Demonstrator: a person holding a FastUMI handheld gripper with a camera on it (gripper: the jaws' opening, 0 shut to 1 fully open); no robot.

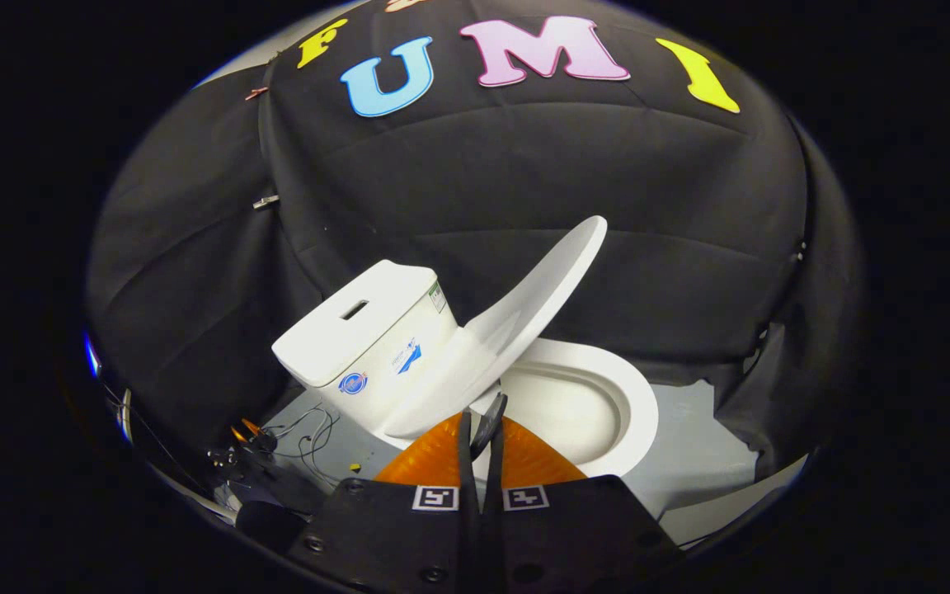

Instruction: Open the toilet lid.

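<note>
A white toilet stands just ahead of my fingers, seen at a tilt. Its lid [543,287] is raised and leans back toward the tank [359,326], which has a slot-shaped button on top. The seat ring and bowl [607,396] lie uncovered beyond the fingers. My gripper [485,425] is shut, its two fingers pressed together with nothing visible between them. The tips sit close to the lid's lower end near the hinge; I cannot tell whether they touch it.
The toilet stands on a grey floor [689,450] enclosed by a black cloth wall [458,181]. Loose cables [303,433] and small hardware lie on the floor beside the tank.
</note>
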